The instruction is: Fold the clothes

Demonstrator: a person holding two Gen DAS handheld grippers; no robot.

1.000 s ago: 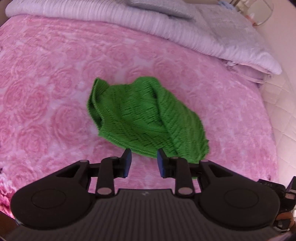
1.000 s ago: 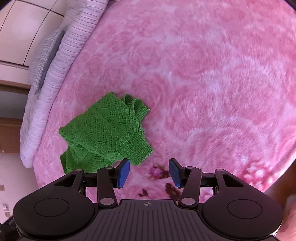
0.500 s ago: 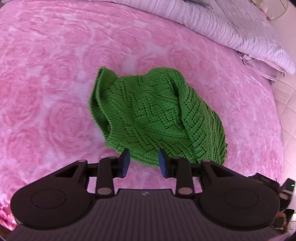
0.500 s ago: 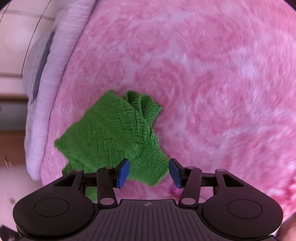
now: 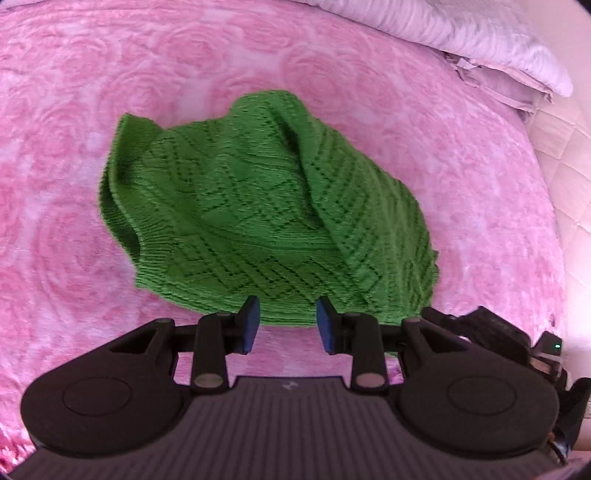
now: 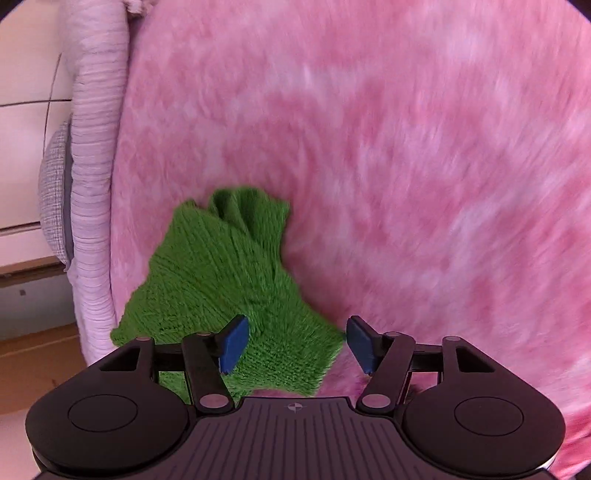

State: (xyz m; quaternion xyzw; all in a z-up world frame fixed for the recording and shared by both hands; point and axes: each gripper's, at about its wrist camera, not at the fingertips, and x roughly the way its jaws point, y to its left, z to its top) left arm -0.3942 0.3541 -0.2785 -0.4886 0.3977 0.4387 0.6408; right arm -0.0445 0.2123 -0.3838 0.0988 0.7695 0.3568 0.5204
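A green sweater (image 5: 258,221) lies crumpled on the pink blanket (image 5: 74,258) of the bed, near a pale quilt (image 5: 461,33) along the edge. The left claw (image 5: 288,328) is released, fingers spread over the sweater's near hem. The right claw (image 6: 295,341) is released too, above another corner of the sweater (image 6: 221,280); the view is blurred.

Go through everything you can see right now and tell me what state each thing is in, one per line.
green knit sweater: crumpled in a loose heap on the blanket, not folded, not gripped.
left gripper: open, empty, at the sweater's near hem.
right gripper: open wide, empty, over a near corner of the sweater.
pink blanket: spread flat under the sweater.
lilac quilt: bunched along the bed's edge.
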